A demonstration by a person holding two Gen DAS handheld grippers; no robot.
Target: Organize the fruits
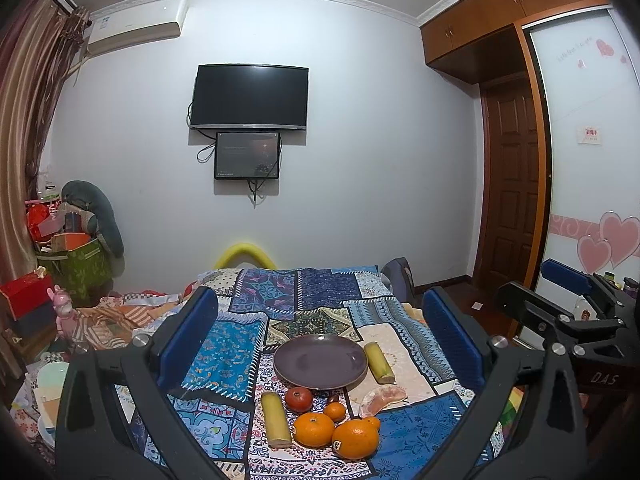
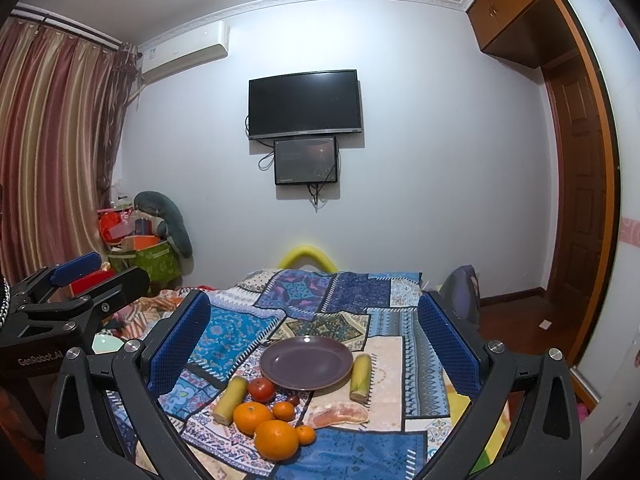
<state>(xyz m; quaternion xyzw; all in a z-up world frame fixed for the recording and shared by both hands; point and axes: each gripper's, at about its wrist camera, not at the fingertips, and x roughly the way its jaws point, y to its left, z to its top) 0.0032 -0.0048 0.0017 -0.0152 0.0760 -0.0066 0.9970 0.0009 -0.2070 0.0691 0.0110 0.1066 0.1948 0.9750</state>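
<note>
Patchwork cloth (image 1: pixel 224 344) covers the bed, where an empty plate (image 1: pixel 320 360) sits central, probably as the target, with the fruits (image 1: pixel 316 428) clustered just in front of it. Left gripper (image 1: pixel 320 340) and right gripper (image 2: pixel 316 344) hover above, both spread wide and holding nothing, seemingly ready for a first pick.

Dim, bluish, sharp; fisheye-warped edges

A small dark fruit (image 1: pixel 333 399) beside the tomato (image 1: pixel 299 399) is unidentifiable.

On the patchwork cloth (image 1: pixel 224 356), oranges (image 1: pixel 314 429) and tomato (image 1: pixel 299 398) lie before the plate (image 1: pixel 320 362).
</note>
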